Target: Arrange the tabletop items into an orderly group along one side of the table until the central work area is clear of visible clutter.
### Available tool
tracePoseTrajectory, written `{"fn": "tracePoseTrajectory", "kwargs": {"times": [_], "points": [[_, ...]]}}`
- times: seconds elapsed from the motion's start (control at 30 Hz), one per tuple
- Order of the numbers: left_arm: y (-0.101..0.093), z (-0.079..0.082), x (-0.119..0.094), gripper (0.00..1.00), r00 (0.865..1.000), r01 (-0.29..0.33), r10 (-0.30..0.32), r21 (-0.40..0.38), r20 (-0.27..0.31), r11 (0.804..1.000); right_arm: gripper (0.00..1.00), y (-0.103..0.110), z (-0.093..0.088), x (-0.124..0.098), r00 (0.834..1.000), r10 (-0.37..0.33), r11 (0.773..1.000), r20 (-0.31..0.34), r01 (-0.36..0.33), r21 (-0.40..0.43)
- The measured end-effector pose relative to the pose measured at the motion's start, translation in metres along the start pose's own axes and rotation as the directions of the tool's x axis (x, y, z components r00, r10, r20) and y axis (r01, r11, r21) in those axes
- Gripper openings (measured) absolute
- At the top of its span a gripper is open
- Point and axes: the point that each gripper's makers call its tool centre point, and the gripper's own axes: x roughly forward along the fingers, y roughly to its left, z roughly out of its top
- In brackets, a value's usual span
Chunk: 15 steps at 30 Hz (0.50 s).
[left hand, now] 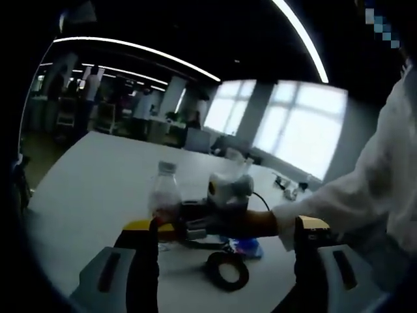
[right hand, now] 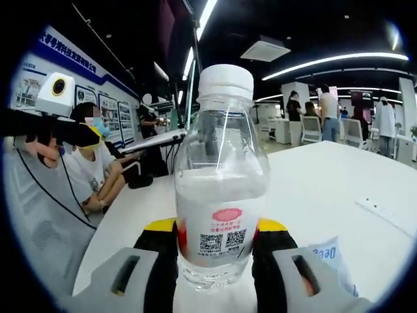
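The right gripper (right hand: pixel 215 251) is clamping the water bottle (right hand: pixel 220 189) between its 2 jaws, upright over the table (right hand: pixel 326 182). Left gripper (left hand: pixel 225 261) is hanging open nearby. Looks like mid-carry, next it needs setting down gently along 1 side.

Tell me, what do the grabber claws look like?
The left gripper and right gripper each have two black jaws with yellow tips on pale grey bodies with dark slots. The person wears a white long sleeve.
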Motion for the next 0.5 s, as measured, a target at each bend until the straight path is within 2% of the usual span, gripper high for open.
{"fn": "tracePoseTrajectory", "kwargs": {"times": [0.5], "points": [[-0.001,-0.004,0.001,0.79,1.000,0.011,-0.011,-0.020,-0.007,1.000,0.40,-0.001,-0.014,0.001,1.000,-0.002,1.000,-0.016,0.002,-0.002]]}}
